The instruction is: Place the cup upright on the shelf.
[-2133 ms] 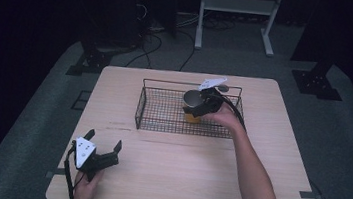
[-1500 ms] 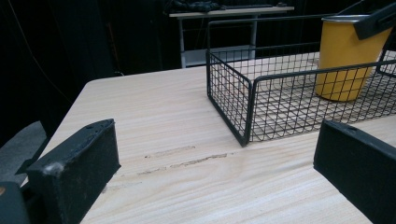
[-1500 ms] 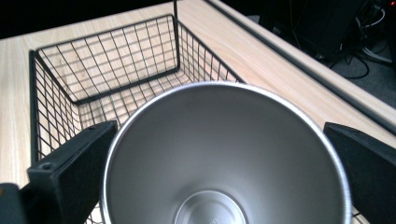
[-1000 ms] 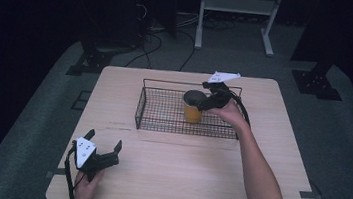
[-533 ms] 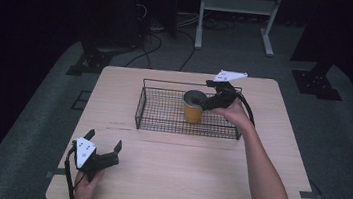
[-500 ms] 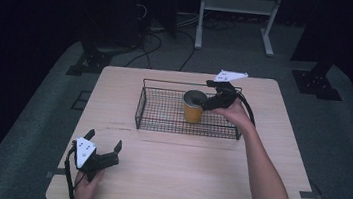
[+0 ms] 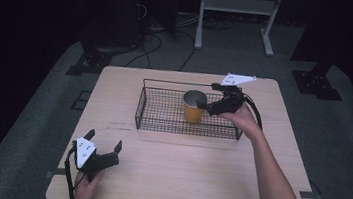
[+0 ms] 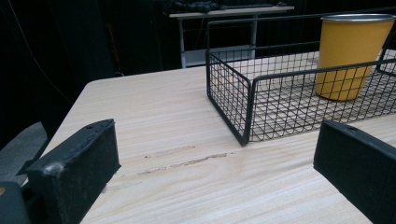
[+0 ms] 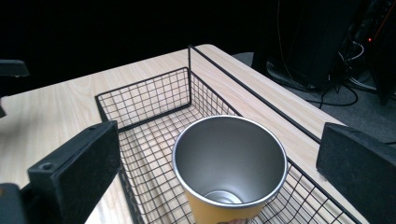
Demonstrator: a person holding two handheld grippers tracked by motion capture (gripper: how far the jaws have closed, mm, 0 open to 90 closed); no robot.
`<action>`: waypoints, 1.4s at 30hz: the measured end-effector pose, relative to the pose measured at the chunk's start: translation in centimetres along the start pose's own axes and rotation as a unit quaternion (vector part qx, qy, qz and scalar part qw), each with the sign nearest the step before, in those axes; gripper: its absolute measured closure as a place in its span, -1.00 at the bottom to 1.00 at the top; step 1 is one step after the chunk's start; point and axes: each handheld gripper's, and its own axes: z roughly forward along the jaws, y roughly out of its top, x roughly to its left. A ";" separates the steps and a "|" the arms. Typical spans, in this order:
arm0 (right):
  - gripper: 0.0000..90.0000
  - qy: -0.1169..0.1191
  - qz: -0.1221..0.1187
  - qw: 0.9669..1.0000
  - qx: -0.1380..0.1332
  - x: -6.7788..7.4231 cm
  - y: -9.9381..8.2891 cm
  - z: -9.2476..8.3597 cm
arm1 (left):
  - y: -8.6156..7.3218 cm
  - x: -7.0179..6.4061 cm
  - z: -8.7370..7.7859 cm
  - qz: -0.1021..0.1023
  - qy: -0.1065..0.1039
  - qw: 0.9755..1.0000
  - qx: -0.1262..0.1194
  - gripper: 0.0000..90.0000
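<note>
A yellow metal cup (image 7: 194, 106) stands upright inside the black wire basket (image 7: 186, 131), right of its middle. My right gripper (image 7: 205, 106) hovers just right of the cup, open, its jaws pointing at the cup's rim. In the right gripper view the cup (image 9: 229, 163) sits below and between the wide-apart jaws of the right gripper (image 9: 219, 140), untouched, its steel inside empty. My left gripper (image 7: 104, 140) rests open near the table's front left corner, holding nothing. In the left gripper view, the left gripper (image 8: 215, 140) faces the basket (image 8: 243, 102) and the cup (image 8: 352, 56).
The light wooden table (image 7: 181, 170) carries the basket across its far middle. Beyond the table, on the dark floor, are cables and a white metal stand (image 7: 235, 5). Black equipment bases (image 7: 317, 80) sit off the far corners.
The cup, earlier tilted in the right gripper over the basket, now stands upright in it. The right gripper has let go and drawn back a little to the right. The left gripper has stayed put.
</note>
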 end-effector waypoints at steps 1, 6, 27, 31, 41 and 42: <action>-1.00 0.000 -0.001 1.000 -0.001 0.1 0.1 -0.2 | 0.0 0.0 0.0 0.000 0.000 1.000 0.000 -1.00; -1.00 0.000 -0.002 1.000 -0.009 0.6 -0.2 -1.2 | 0.0 0.0 0.0 0.001 0.000 1.000 0.000 -1.00; -1.00 -0.002 0.007 1.000 -0.012 2.3 -3.9 -6.0 | 0.0 0.0 0.0 0.002 0.002 1.000 0.001 -1.00; -1.00 -0.002 0.009 1.000 -0.013 2.7 -4.4 -6.6 | 0.0 -0.1 0.0 0.002 0.002 1.000 0.001 -1.00; -1.00 -0.004 0.012 1.000 -0.010 3.4 -5.8 -7.8 | 0.0 -0.1 0.0 0.003 0.002 1.000 0.001 -1.00; -1.00 -0.004 0.013 1.000 -0.011 3.5 -5.9 -7.9 | 0.0 -0.1 0.0 0.002 0.002 1.000 0.001 -1.00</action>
